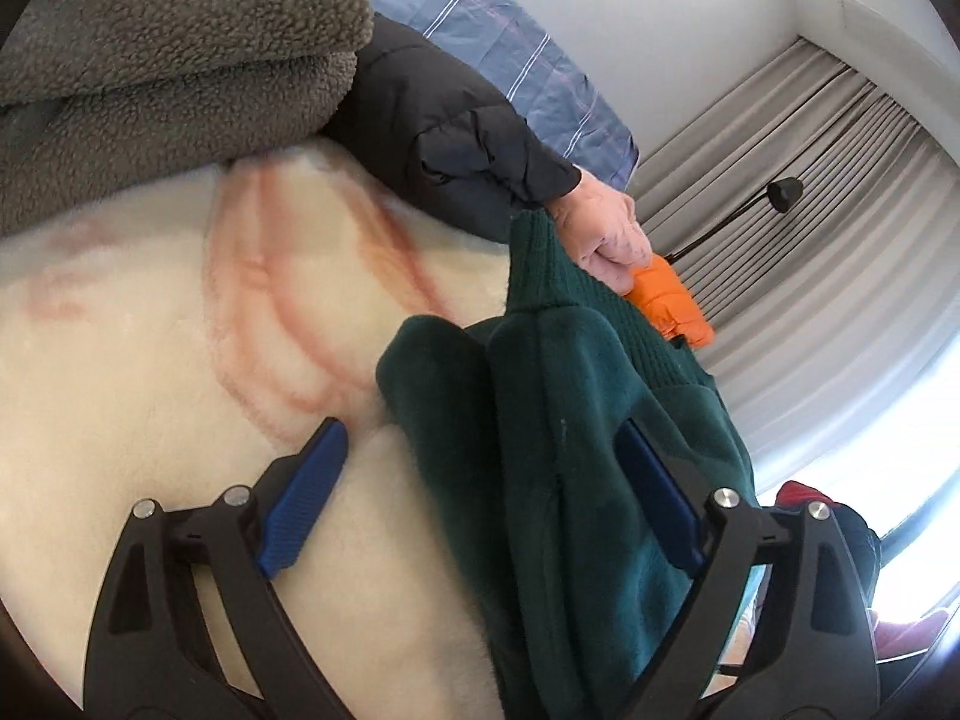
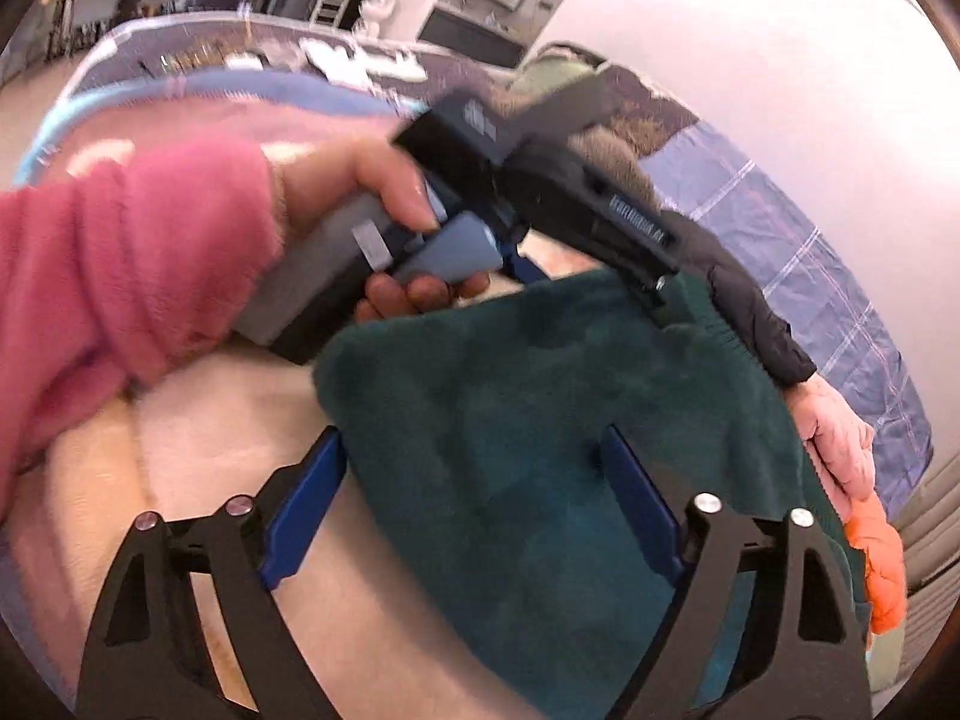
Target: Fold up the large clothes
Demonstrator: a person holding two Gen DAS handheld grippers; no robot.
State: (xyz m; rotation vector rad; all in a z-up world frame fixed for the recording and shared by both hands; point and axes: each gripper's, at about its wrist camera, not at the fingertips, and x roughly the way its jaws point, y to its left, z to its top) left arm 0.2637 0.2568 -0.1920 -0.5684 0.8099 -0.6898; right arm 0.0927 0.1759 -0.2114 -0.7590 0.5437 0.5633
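Open cream fleece blanket with faint red rings lies free from seven to ten o'clock. A folded grey sherpa throw blocks eleven o'clock. The dark green fleece garment fills centre to five o'clock, a black-sleeved hand at one o'clock behind it.

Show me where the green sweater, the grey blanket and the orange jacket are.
green sweater [image 1: 570, 420]: left wrist view, on its fleecy body.
grey blanket [image 1: 168, 48]: left wrist view, on the folded top layer.
orange jacket [image 2: 879, 564]: right wrist view, on its quilted fabric.
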